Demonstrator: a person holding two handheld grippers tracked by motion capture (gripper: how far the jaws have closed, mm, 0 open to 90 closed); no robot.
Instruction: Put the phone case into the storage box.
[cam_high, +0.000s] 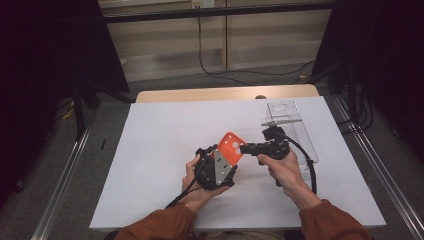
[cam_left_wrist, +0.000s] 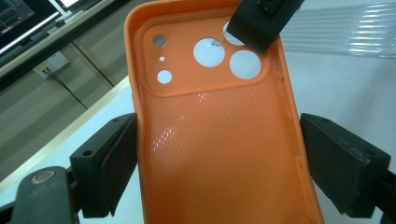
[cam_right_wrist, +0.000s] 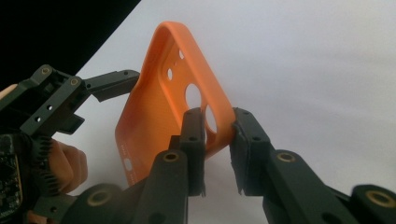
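Orange phone case (cam_high: 230, 146) held above bench (cam_high: 160, 150), L hand-held gripper (cam_left_wrist: 219, 163) clamped across its sides, R hand-held gripper (cam_right_wrist: 218, 140) pinching the camera-end rim. Keep R's bite on the rim edge, pull gently, no twisting. Clear plastic tray (cam_high: 292, 125) sits just beyond the case; nothing blocks.

Case (cam_high: 231, 146) held above desk (cam_high: 165, 150) centre, btwn left hand-held gripper (cam_high: 216, 167) at its lower end & right hand-held gripper (cam_high: 250, 148) at its top edge. Tray (cam_high: 292, 125) behind-right, on desk.
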